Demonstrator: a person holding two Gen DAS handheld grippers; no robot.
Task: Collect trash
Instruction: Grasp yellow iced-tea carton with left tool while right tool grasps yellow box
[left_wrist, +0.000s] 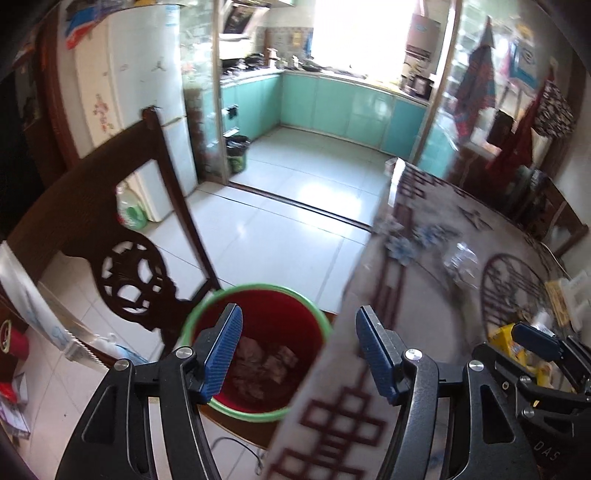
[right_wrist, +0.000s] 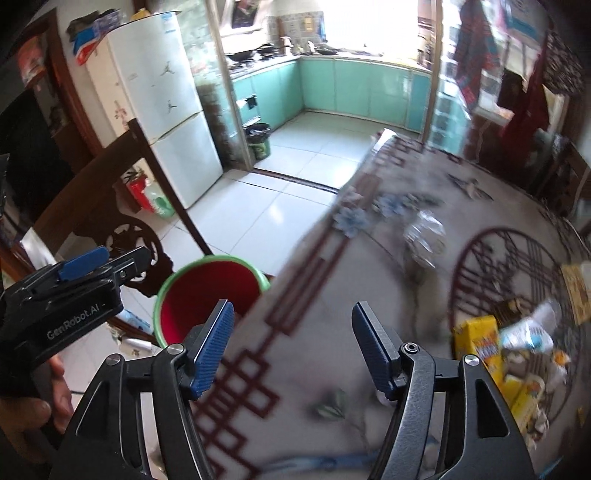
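Observation:
A red bin with a green rim (left_wrist: 258, 347) stands on a chair beside the table; brownish scraps lie in its bottom. It also shows in the right wrist view (right_wrist: 210, 291). My left gripper (left_wrist: 299, 354) is open and empty, above the bin's right side and the table edge. My right gripper (right_wrist: 291, 350) is open and empty over the patterned tablecloth (right_wrist: 332, 302). A yellow packet (right_wrist: 480, 350) and crumpled wrappers (right_wrist: 532, 332) lie on the table at the right. A clear crumpled plastic piece (right_wrist: 424, 236) lies further back; it also shows in the left wrist view (left_wrist: 461, 262).
A dark carved wooden chair back (left_wrist: 122, 236) rises left of the bin. A white fridge (right_wrist: 162, 103) stands behind it. The tiled floor (left_wrist: 288, 221) leads to a kitchen with teal cabinets (left_wrist: 332, 103). Another dark bin (left_wrist: 236, 151) stands by the kitchen door.

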